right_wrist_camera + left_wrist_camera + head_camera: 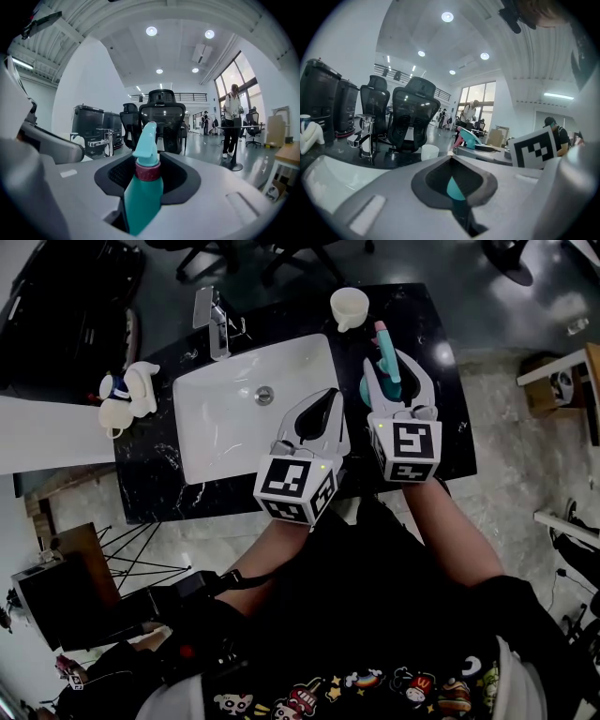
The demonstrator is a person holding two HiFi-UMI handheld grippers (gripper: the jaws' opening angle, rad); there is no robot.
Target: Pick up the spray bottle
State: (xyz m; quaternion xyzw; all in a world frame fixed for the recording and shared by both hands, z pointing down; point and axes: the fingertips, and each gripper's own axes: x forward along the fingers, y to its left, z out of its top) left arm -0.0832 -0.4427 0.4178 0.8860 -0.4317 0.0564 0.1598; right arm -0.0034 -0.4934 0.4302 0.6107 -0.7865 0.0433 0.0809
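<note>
The teal spray bottle (385,352) with a pink nozzle tip and a dark red collar stands upright on the black marble counter (448,390), right of the sink. My right gripper (394,371) is shut on the spray bottle's body, which rises between the jaws in the right gripper view (143,187), its head pointing away. My left gripper (327,397) hovers over the sink's right edge, shut with nothing in it; its tips meet in the left gripper view (451,158). There the spray bottle's head (468,138) shows to the right, beyond the jaws.
A white sink (225,427) with a chrome faucet (214,322) fills the counter's middle. A white cup (349,307) stands at the back edge behind the bottle. A white holder (128,395) sits at the counter's left end. Office chairs stand beyond the counter.
</note>
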